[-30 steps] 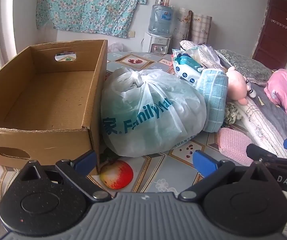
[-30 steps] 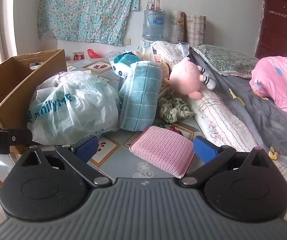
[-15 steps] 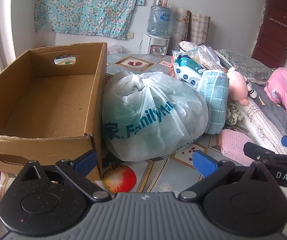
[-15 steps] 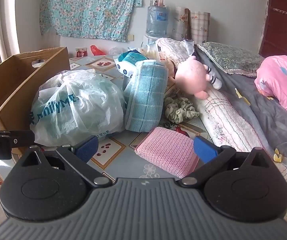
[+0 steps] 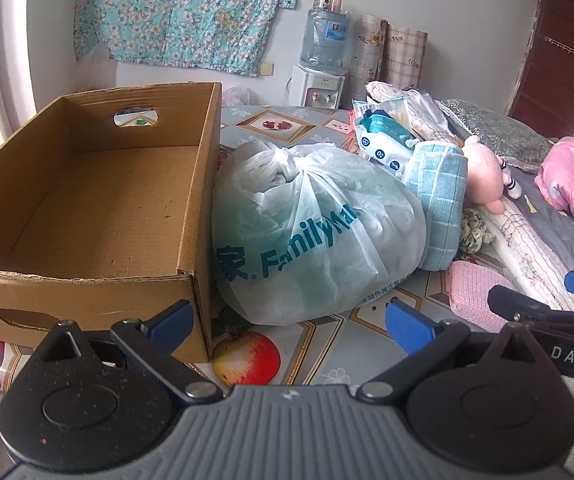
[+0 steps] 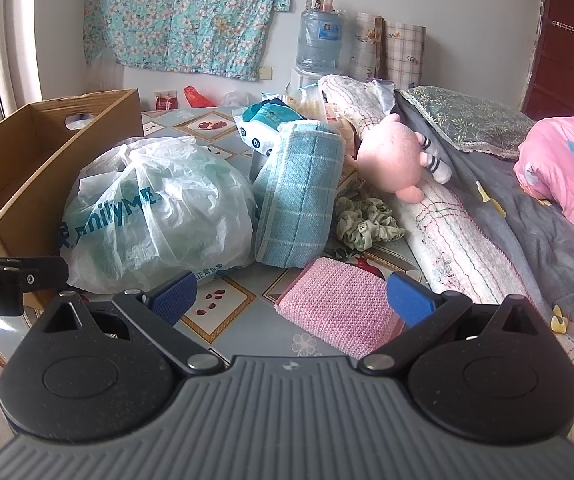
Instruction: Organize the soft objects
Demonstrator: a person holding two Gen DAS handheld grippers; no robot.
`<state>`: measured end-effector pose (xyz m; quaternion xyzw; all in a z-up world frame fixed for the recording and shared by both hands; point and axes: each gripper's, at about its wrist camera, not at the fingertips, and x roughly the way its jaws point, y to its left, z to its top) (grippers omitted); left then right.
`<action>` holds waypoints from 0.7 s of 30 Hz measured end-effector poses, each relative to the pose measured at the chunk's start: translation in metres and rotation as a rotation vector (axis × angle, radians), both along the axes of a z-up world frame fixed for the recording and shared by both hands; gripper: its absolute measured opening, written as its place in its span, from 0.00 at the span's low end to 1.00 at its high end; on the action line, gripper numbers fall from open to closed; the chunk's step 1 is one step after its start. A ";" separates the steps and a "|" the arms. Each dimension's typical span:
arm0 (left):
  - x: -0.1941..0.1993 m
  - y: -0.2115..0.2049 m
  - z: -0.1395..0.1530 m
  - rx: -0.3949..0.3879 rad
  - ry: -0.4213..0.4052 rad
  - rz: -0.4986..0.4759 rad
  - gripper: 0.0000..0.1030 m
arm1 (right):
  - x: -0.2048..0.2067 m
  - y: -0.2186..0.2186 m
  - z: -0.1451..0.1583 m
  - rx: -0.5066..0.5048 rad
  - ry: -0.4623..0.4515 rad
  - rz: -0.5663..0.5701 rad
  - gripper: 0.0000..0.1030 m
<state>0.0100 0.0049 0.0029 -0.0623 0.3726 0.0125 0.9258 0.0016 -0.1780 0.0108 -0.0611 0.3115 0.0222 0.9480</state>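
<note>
Two tools hover low over the table [image 5: 319,360], both with their blue-padded fingers spread apart and nothing between them. The largest thing is the cardboard box [image 5: 87,208], ahead and to the left of the left tool [image 5: 291,322]; it stands open-topped and bare inside, which suggests it is meant to receive the soft things. Directly ahead of that tool, touching the box's right wall, sits the knotted plastic bag [image 5: 319,232], bulging and tied shut so its contents stay together. Leaning against the bag's far right side is the rolled teal towel [image 6: 299,196], propped upright between the bag and the clutter behind it. Beyond the towel lies the pink plush toy [image 6: 391,160], resting on the edge of the bed [image 6: 487,208] to the right. Nearest the right tool [image 6: 291,294], just ahead and between its fingers, lies the pink knitted cloth [image 6: 335,308], flat on the table. Beyond that cloth, close to the towel's foot, lies the green scrunchie [image 6: 367,224], the smallest piece.

The right tool looks lined up on the knitted cloth, so a first pick seems at hand. The cloth is thin and limp; it would likely sag and fold when lifted by one edge.
</note>
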 end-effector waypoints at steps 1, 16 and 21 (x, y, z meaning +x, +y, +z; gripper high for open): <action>0.000 0.000 0.000 0.000 -0.001 0.000 1.00 | 0.000 0.000 0.000 0.000 0.000 0.000 0.99; 0.000 0.000 0.000 -0.002 -0.001 0.002 1.00 | -0.002 0.003 0.001 -0.001 -0.005 0.004 0.99; -0.001 0.001 0.000 -0.002 -0.001 0.002 1.00 | -0.003 0.003 0.001 -0.003 -0.006 0.005 0.99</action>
